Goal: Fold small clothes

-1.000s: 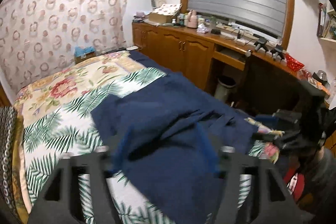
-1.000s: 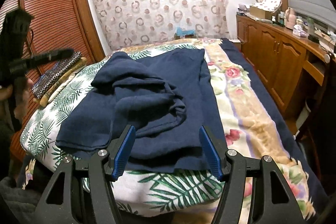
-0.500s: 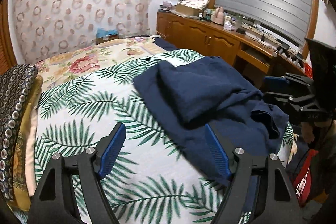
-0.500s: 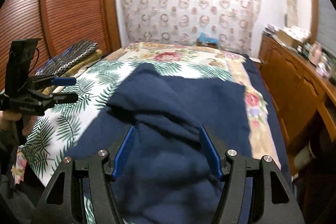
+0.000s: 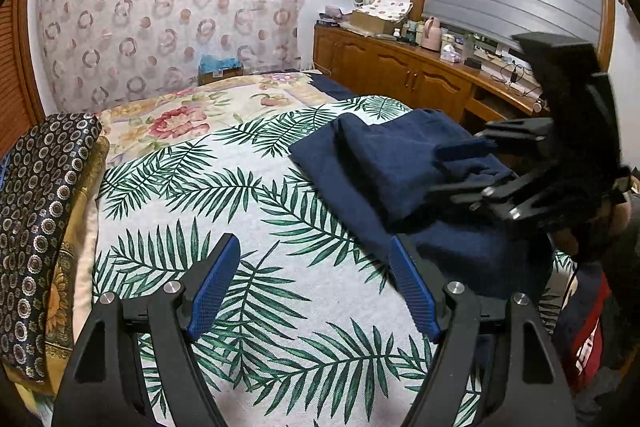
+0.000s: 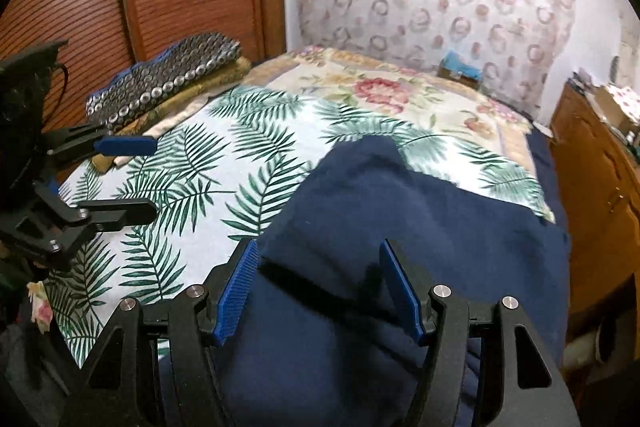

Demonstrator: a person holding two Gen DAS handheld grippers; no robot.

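Lying rumpled and partly folded on the palm-leaf printed bedspread (image 5: 248,211), the dark navy cloth garment (image 5: 400,171) sits toward the side nearest the long wooden cabinet (image 5: 404,75). The left gripper (image 5: 316,267) hovers over bare bedspread just beside the garment, blue pads apart and empty. The right gripper (image 6: 316,267) hangs above the garment, pads also spread, clamping nothing.
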